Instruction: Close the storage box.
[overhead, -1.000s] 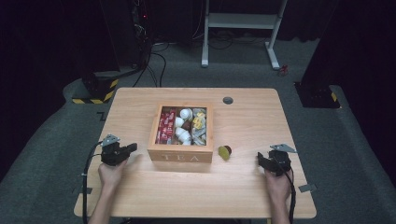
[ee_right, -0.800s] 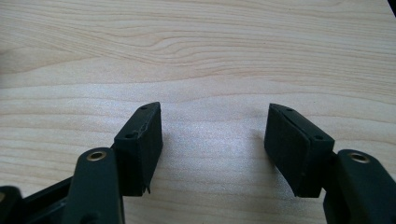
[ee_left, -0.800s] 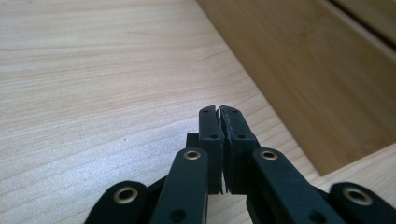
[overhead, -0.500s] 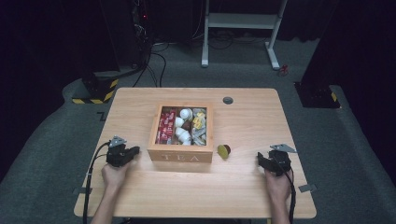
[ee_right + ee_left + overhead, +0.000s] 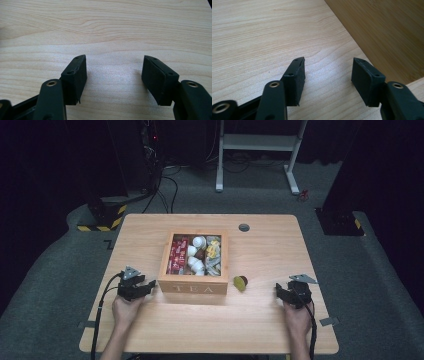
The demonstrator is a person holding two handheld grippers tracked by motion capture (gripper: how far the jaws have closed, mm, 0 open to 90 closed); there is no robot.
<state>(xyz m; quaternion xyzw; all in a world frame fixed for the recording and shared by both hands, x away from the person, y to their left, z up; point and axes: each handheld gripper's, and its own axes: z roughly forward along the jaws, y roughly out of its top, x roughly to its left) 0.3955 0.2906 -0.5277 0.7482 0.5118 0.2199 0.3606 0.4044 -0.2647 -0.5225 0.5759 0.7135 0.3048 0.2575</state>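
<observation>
Since the earlier frame the left gripper has been brought nearer the tea box's left side — its jaws have just been opening, nothing between them. Right of the box lies a small yellow-green capsule; farther right, the right gripper is held wide and empty over the table.

**Three cameras, one worktop**

A fixed high view looks forward and down from the person's side, taking in the whole worktop and the dark floor beyond. The left gripper view sits close above the boards, facing the wooden box just beside it; the right gripper view, equally low, faces bare boards. All three views share the pale worktop.
</observation>
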